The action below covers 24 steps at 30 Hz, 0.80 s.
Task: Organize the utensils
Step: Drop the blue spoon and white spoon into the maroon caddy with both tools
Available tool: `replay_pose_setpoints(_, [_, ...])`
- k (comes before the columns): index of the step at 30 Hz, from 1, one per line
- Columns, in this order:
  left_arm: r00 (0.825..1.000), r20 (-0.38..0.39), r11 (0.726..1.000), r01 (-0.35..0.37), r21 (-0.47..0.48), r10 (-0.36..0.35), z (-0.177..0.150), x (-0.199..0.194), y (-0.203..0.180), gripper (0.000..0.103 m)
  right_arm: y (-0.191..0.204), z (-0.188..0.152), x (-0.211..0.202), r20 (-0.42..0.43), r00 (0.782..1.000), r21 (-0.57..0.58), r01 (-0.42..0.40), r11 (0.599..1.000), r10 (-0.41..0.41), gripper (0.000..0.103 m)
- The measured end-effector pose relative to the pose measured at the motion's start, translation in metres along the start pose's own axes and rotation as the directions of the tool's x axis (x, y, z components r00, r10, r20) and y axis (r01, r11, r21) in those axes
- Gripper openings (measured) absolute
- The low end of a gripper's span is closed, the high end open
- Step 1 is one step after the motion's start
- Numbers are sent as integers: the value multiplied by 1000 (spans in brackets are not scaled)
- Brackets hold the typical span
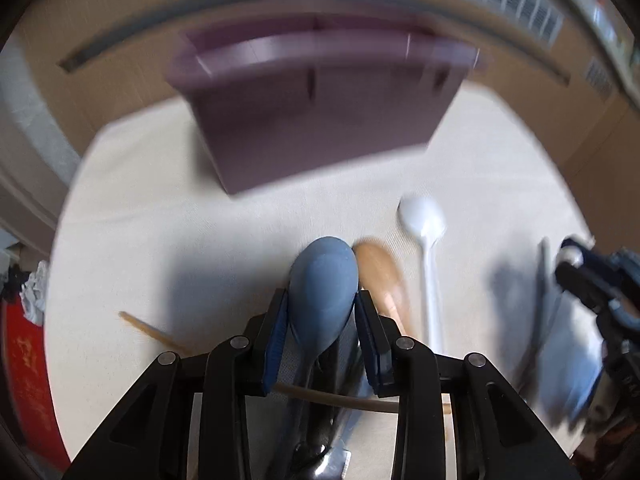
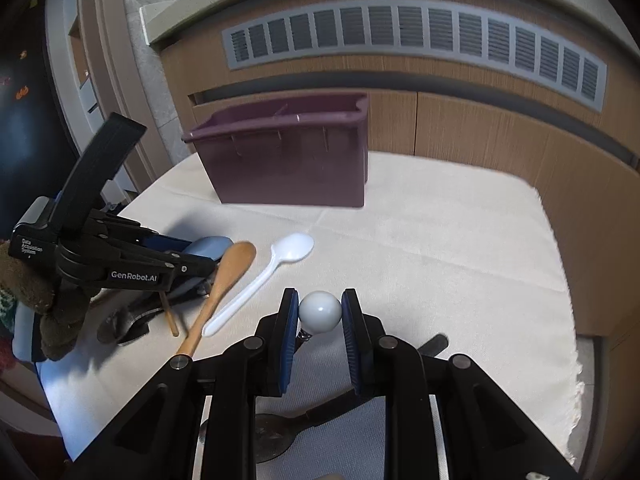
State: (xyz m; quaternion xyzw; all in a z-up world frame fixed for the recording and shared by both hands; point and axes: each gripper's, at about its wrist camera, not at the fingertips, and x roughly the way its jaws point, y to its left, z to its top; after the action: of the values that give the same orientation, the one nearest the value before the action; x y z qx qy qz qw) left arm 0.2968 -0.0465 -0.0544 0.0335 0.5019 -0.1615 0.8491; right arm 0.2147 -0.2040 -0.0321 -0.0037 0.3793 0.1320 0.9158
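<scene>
My left gripper (image 1: 322, 308) tilts steeply down, clamped on the blue spoon (image 1: 323, 280) near the table's (image 2: 440, 248) near edge; my right gripper (image 2: 320, 312) angles down, clamped on a white ball (image 2: 320, 312). The purple bin (image 2: 288, 156) stands at the far edge.

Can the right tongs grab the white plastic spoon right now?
Probably not yet. The right tongs are already shut on a white ball, so they are full, though the white spoon lies in the open beside the wooden spoon.

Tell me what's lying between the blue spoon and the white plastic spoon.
A wooden spoon lies between the blue spoon and the white plastic spoon, touching the blue one; both wrist views show it.
</scene>
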Motion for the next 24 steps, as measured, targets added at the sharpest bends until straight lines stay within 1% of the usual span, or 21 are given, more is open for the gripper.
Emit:
replay_pose_setpoints(1, [997,71,999,25,-38,-22,-4,-17,3,34,1,1,-5,16,1000,-7,-4,1000,5,21])
replay_pose_setpoints(2, [989,141,996,51,-79,-39,-8,-33,6,34,4,3,-10,34,999,-17,-9,1000,10,21])
replay_pose_setpoints(4, [966,250,985,97,-144,-58,-15,-58,13,34,10,7,-17,64,998,-48,-2,999,5,21])
replay_pose_setpoints(5, [956,286,981,107,-160,-58,-18,-67,16,33,14,10,-19,75,997,-66,7,998,-2,21])
replay_pose_setpoints(6, [943,330,979,110,-172,-48,-21,-78,17,33,17,12,-19,81,997,-75,12,997,-6,21])
replay_pose_setpoints(8, [927,374,979,108,-174,-36,-22,-92,18,32,21,17,-19,85,996,-80,17,997,-10,21])
replay_pose_setpoints(11, [910,412,979,123,-164,-46,-21,-104,21,29,24,22,-22,97,995,-77,13,997,-6,21])
replay_pose_setpoints(13, [898,438,978,133,-160,-50,-18,-112,23,29,27,27,-25,116,993,-82,22,996,-12,21])
replay_pose_setpoints(15, [879,473,977,152,-149,-65,-9,-123,19,28,28,40,-35,158,987,-84,27,996,-13,21])
replay_pose_setpoints(17, [852,517,975,174,-139,-79,1,-142,18,28,29,66,-52,223,975,-96,32,995,-10,21])
replay_pose_setpoints(18, [831,548,973,195,-127,-95,13,-156,17,28,31,77,-60,252,968,-107,43,993,-15,21])
replay_pose_setpoints(19, [814,571,970,211,-118,-107,21,-168,18,28,32,92,-69,286,958,-121,64,991,-27,21])
replay_pose_setpoints(21, [783,604,966,244,-79,-149,46,-192,17,28,37,133,-88,366,929,-147,119,982,-58,21])
replay_pose_setpoints(23, [753,641,966,249,-65,-151,65,-206,17,28,40,164,-95,431,897,-158,180,971,-96,21])
replay_pose_setpoints(24, [734,663,969,243,-54,-147,76,-210,18,28,42,176,-94,454,883,-170,218,961,-119,21])
